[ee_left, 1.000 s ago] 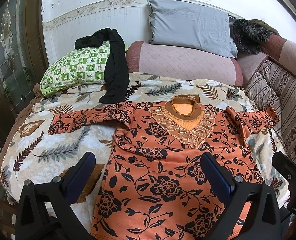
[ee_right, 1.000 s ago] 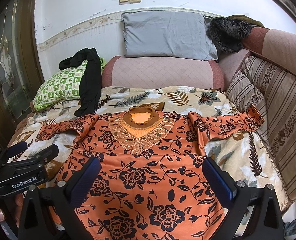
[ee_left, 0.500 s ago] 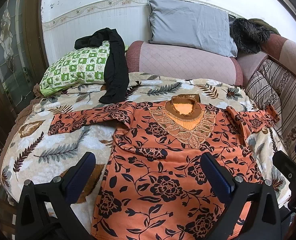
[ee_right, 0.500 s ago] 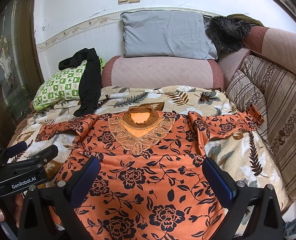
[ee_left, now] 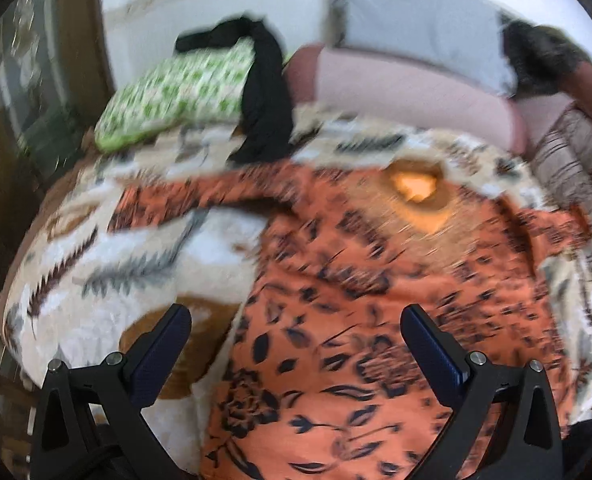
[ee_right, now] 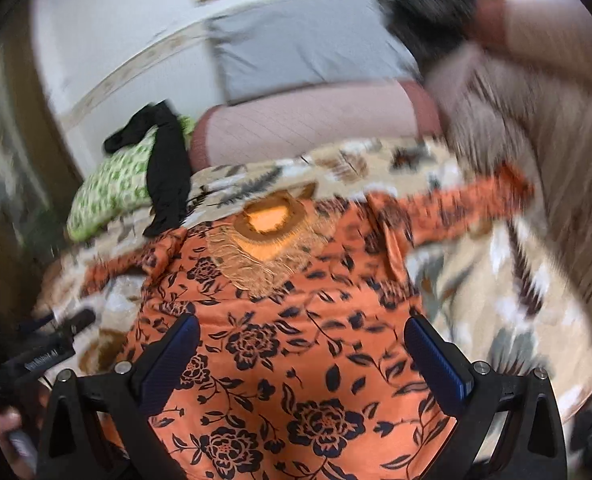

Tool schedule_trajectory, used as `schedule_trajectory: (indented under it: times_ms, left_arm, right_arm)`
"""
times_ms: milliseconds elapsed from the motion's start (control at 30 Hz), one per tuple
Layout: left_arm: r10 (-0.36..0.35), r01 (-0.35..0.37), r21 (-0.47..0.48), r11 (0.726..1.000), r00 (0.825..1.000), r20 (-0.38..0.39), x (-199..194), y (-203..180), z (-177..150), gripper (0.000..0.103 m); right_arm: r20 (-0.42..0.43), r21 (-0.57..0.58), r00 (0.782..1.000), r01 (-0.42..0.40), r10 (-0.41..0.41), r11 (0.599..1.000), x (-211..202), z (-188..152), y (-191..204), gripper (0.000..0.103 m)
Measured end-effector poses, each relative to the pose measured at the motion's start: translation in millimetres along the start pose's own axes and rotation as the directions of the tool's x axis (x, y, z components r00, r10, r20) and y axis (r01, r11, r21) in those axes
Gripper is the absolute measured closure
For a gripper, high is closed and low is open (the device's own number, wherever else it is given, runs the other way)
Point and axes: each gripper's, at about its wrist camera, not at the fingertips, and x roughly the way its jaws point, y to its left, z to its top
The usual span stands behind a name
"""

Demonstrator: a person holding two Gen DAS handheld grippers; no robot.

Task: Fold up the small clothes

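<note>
Now orange top (ee_right: 296,340) spread under open right claw (ee_right: 302,354).

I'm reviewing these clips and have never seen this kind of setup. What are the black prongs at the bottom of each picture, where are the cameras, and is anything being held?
There is no robot here: a person holds a two-finger gripper in each hand, and a fisheye camera on each looks forward along its fingers. The black prongs are those fingers. One picture comes from the left gripper, the other from the right gripper. Both are open and hold nothing. Beyond them an orange floral blouse lies spread flat, sleeves out, on a leaf-patterned blanket. Behind are a green pillow with a black garment draped over it and a grey pillow. Both pictures are blurred.
</note>
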Motion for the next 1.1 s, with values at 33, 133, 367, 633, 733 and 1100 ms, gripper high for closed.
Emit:
schedule_trajectory:
  times_ms: [33, 133, 367, 633, 733, 1100]
  left_arm:
    - [0.016, -0.016, 0.002, 1.000, 1.000, -0.026, 11.4, 3.3, -2.9, 0.000]
    - [0.049, -0.047, 0.027, 0.999, 0.996, -0.080, 40.2, 10.1, -14.0, 0.000]
    - [0.049, -0.045, 0.046, 0.998, 0.994, -0.100, 78.4, 11.5, -22.7, 0.000]
    - [0.059, -0.051, 0.064, 0.997, 0.990, -0.125, 118.3, 11.3, -26.1, 0.000]
    - [0.025, -0.020, 0.031, 0.999, 0.987, -0.160, 132.0, 17.5, -30.8, 0.000]
    - [-0.033, 0.031, -0.022, 0.999, 0.994, -0.106, 134.2, 29.0, -37.1, 0.000]
  right_arm:
    - [-0.014, 0.078, 1.000, -0.025, 0.027, 0.997, 7.1, 2.0, -25.4, 0.000]
    - [-0.048, 0.332, 0.996, -0.061, 0.081, 0.941, 34.5, 14.9, -110.7, 0.001]
    - [0.111, 0.708, 0.980, -0.194, 0.165, 0.679, 96.2, 67.0, -270.3, 0.021]
    - [0.174, 0.818, 0.974, -0.224, 0.142, 0.529, 194.4, 129.4, -365.1, 0.036]
    - [0.153, 0.839, 0.979, -0.202, 0.139, 0.506, 217.7, 135.1, -380.2, 0.041]
    - [0.150, 0.396, 0.989, -0.049, -0.012, 0.917, 169.3, 227.1, -243.3, 0.097]
